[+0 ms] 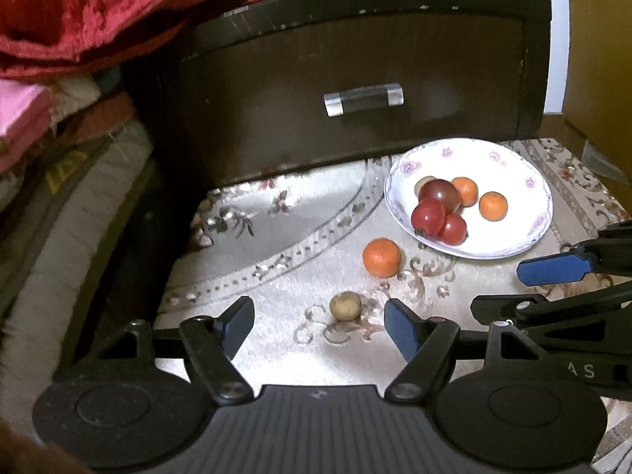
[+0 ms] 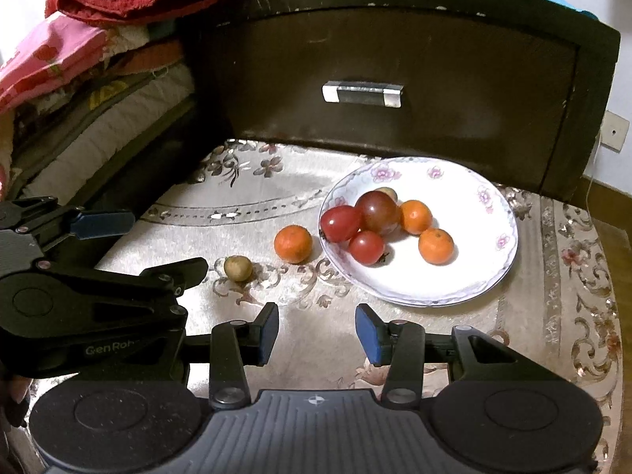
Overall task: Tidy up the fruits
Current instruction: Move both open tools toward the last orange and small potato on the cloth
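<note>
Two fruits, an orange [image 1: 381,257] and a small brown fruit [image 1: 345,306], lie on the cloth [image 1: 245,237] beside the plate [image 1: 513,245]; left gripper [image 1: 320,331] and right gripper [image 2: 316,333] both stand apart, empty.

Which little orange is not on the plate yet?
The orange sitting alone on the flowery cloth, just left of the plate. The other two oranges already lie on the plate beside the red tomatoes.

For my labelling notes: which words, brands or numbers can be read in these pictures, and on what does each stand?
"GenRob", cut off: on the left gripper body, seen from the right wrist.
"A S": on the right gripper body, rest hidden.
Yellow print on the bedding: too blurred to read.
</note>
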`<state>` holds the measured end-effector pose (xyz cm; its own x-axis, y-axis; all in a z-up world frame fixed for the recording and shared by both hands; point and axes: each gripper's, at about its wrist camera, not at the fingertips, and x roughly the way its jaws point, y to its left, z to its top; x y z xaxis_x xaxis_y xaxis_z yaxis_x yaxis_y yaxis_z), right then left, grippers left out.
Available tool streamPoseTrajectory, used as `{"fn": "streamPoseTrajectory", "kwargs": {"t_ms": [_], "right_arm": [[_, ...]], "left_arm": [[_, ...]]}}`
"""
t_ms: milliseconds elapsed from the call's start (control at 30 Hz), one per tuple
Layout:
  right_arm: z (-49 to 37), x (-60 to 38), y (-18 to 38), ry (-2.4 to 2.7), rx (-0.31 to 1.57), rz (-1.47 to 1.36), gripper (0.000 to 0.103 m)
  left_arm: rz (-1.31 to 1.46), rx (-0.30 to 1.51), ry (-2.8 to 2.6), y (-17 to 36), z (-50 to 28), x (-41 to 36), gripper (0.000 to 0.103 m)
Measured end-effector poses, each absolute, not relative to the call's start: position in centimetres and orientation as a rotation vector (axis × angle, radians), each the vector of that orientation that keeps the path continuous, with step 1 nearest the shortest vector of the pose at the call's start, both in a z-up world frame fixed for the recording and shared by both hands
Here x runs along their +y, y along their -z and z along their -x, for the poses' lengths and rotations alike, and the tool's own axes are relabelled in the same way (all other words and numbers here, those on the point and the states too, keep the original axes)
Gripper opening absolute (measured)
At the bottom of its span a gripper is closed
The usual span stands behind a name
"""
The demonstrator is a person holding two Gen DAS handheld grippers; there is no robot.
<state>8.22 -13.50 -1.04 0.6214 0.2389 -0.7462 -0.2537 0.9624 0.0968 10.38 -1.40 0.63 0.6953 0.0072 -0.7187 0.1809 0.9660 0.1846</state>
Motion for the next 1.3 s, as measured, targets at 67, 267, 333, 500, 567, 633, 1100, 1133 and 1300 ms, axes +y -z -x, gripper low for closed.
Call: {"fn": "streamPoseTrajectory", "kwargs": {"t_ms": [67, 267, 333, 500, 567, 633, 1100, 1133, 1300], "right_arm": [[-8.3, -13.5, 1.3, -0.281, 0.866, 0.02, 0.041], [-8.7, -13.4, 2.4, -0.277, 0.91, 0.025, 0.041], [-8.8, -13.4, 2.8, -0.274, 0.929, 0.021, 0.041], [-9.1, -13.6, 3.6, -0.278, 0.961, 0.013, 0.041], [-9.2, -13.6, 3.9, -0.279, 0.972, 0.008, 0.041], [-9.3, -13.6, 4.1, -0.279, 0.98, 0.008, 0.041], [-9.7, -12.9, 4.9, -0.297, 1.003, 0.015, 0.041], [-9.7, -12.9, 4.9, -0.299, 1.004, 0.016, 0.041], [-9.7, -12.5, 5.1, -0.307, 1.008, 0.022, 0.041]], "left_arm": [[-0.238, 0.817, 0.103, -0.2, -10.6, -1.3, 0.078], [-0.222, 0.875, 0.118, 1.1, -11.2, -1.4, 0.078], [-0.214, 0.893, 0.122, 1.5, -11.3, -1.3, 0.078], [-0.209, 0.924, 0.13, 2.2, -11.6, -1.3, 0.078], [-0.205, 0.935, 0.133, 2.5, -11.7, -1.2, 0.078], [-0.198, 0.946, 0.137, 2.7, -11.8, -1.1, 0.078], [-0.165, 0.984, 0.141, 3.6, -12.0, 0.0, 0.078], [-0.165, 0.985, 0.14, 3.6, -12.0, 0.1, 0.078], [-0.161, 0.988, 0.136, 3.7, -11.9, 0.5, 0.078]]}}
